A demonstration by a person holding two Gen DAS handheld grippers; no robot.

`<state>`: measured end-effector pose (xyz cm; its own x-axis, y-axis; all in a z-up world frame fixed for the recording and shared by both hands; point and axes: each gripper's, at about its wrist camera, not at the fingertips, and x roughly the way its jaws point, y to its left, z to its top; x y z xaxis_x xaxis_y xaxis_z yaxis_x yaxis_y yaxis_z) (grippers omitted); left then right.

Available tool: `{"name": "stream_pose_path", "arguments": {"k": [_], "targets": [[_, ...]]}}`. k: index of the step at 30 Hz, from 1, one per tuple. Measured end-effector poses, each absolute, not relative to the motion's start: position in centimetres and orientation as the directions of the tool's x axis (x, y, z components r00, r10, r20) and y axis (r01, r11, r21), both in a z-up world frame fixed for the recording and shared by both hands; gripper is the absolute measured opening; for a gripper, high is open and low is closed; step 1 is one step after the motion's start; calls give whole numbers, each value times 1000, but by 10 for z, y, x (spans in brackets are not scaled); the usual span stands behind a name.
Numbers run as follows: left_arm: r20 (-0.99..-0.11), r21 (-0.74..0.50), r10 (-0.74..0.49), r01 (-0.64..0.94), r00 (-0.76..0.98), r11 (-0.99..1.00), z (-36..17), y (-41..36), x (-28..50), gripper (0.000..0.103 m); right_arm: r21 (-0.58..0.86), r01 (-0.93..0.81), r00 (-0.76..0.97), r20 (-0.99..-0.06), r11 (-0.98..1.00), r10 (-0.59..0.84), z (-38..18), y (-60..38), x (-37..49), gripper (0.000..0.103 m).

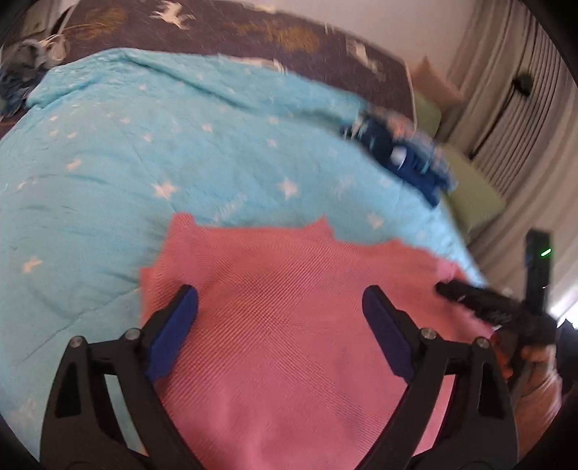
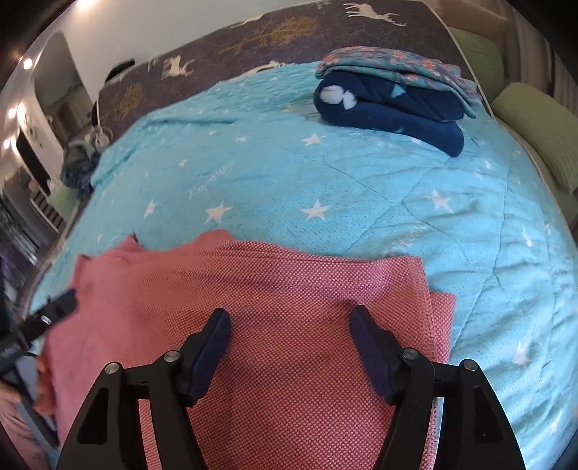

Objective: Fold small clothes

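A pink knitted garment (image 1: pixel 289 325) lies flat on the turquoise star-patterned quilt (image 1: pixel 144 162), near its front edge. My left gripper (image 1: pixel 280 300) hovers over the garment's left part, jaws wide open, nothing between its blue pads. My right gripper (image 2: pixel 290 321) stands open above the garment (image 2: pixel 271 289) near its right folded edge, with only the cloth below showing between the pads. The right gripper (image 1: pixel 469 296) also shows at the right edge of the left wrist view, a hand on it. The left gripper (image 2: pixel 54 307) appears at the left edge of the right wrist view.
A stack of folded clothes (image 2: pixel 390 97), dark blue under a floral piece, sits at the quilt's (image 2: pixel 325 180) far right. A dark deer-patterned blanket (image 2: pixel 289 32) lies behind. Green pillows (image 2: pixel 534 123) line the right side. A crumpled bluish cloth (image 2: pixel 77 166) lies at the far left.
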<state>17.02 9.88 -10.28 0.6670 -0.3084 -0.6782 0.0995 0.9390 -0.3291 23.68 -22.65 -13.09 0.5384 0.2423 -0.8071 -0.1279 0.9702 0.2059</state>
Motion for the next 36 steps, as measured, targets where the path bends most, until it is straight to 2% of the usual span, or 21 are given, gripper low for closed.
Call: {"name": "stream_pose_path", "arguments": {"k": [2, 4, 10, 15, 20, 32, 36], "targets": [[-635, -338, -307, 102, 709, 935, -83, 113, 150, 92, 211, -81, 556, -802, 974, 219, -110, -223, 226, 69], [-613, -312, -277, 96, 740, 945, -70, 122, 136, 92, 264, -131, 595, -750, 956, 288, -87, -217, 207, 69], [-619, -229, -166, 26, 767, 973, -57, 147, 103, 92, 214, -264, 645, -686, 941, 337, -48, -176, 139, 69], [-627, -188, -118, -2, 770, 982, -63, 160, 86, 92, 47, -436, 622, -706, 899, 339, -60, -107, 85, 69], [-644, -191, -102, -30, 758, 981, -70, 179, 74, 92, -11, -591, 561, -723, 806, 402, -75, -47, 46, 69], [-675, -234, -34, -170, 737, 957, -84, 249, 45, 92, -186, -714, 562, -727, 675, 395, -109, 39, 14, 70], [-680, -261, -56, -170, 731, 950, -88, 254, 44, 92, -308, -678, 623, -722, 667, 301, -130, 62, 18, 70]]}}
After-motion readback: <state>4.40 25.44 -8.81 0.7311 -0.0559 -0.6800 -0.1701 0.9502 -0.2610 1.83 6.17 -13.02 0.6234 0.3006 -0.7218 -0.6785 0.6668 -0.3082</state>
